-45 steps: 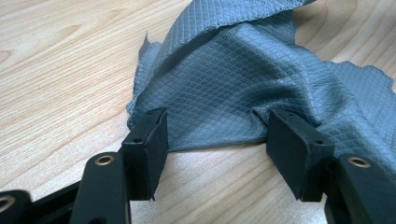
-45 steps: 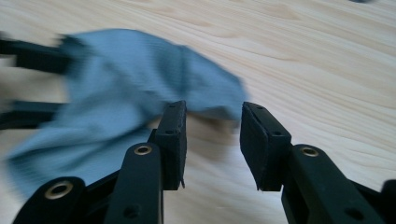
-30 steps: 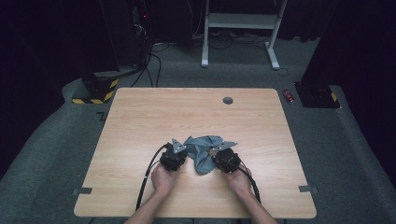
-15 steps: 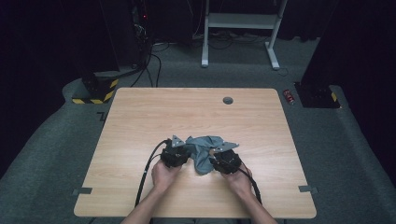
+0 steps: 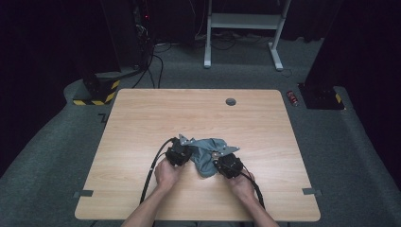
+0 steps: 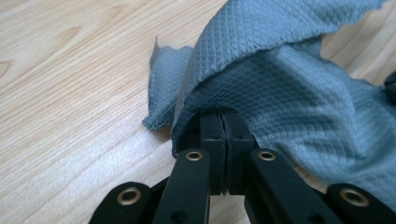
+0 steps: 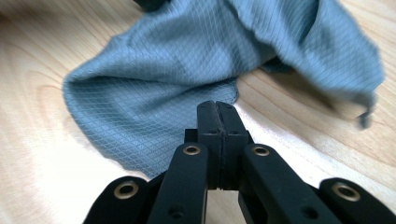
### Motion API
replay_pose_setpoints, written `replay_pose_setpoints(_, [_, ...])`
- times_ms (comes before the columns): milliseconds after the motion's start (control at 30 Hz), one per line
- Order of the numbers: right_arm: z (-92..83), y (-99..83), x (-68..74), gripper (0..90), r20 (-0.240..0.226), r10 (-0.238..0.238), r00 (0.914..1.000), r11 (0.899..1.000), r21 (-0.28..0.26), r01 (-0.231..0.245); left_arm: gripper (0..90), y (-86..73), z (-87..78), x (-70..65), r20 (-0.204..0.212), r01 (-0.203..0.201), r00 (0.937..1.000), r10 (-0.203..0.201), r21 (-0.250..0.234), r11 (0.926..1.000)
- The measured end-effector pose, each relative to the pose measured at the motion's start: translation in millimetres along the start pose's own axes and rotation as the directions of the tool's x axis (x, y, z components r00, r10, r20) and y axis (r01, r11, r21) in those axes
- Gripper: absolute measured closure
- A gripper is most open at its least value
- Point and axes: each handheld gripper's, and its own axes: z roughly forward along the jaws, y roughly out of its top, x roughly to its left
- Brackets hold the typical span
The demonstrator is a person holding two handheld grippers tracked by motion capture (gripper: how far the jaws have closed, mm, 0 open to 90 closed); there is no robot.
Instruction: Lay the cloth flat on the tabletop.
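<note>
A grey-blue cloth (image 5: 208,152) lies crumpled on the wooden table (image 5: 142,123), near its front middle. My left gripper (image 5: 191,152) meets the cloth's left side and my right gripper (image 5: 217,163) its right side, each held by a hand. In the left gripper view the cloth (image 6: 289,93) tents up from the left gripper (image 6: 222,115), whose jaws have just closed on a fold. In the right gripper view the right gripper (image 7: 217,107) has just pinched the near edge of the cloth (image 7: 177,70).
A round grommet (image 5: 231,101) sits in the table's far middle. Black cables (image 5: 153,165) trail from the grippers toward the front edge. On the floor behind are a white desk frame (image 5: 241,21), a red can (image 5: 293,97) and a yellow-black striped block (image 5: 101,97).
Both hands stay at the cloth and have barely shifted. The cloth's heap keeps much the same shape between the grippers.
</note>
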Motion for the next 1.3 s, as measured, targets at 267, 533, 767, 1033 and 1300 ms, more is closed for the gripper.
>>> replay_pose_setpoints(267, [-26.4,-6.2,3.9,89.5,-0.030,-0.003,0.9995,0.999,-0.046,0.001,89.3,20.2,-33.4,15.9,-0.004,0.039,0.9992,-0.040,-0.115,0.9926])
replay_pose_setpoints(533, [-18.0,-8.9,4.6,78.7,-0.027,0.015,0.9995,0.999,-0.033,-0.015,88.2,11.5,-13.5,22.1,-0.015,0.068,0.9974,-0.070,-0.068,0.9953])
replay_pose_setpoints(767, [-26.5,2.2,-21.4,56.1,0.101,0.064,0.9928,0.996,-0.073,-0.057,58.5,1.3,-31.7,-0.1,0.052,0.072,0.9965,-0.065,-0.129,0.9891])
replay_pose_setpoints(1033, [3.5,5.3,-31.1,66.0,0.094,0.039,0.9948,0.997,0.066,-0.045,49.2,-10.0,-38.5,-38.7,0.114,-0.003,0.9934,0.016,-0.110,0.9939])
replay_pose_setpoints(1300, [-8.0,13.0,-38.7,88.9,0.095,0.052,0.9941,0.999,0.013,-0.053,82.3,-14.7,-14.5,-48.0,0.104,-0.076,0.9917,0.075,0.000,0.9971])
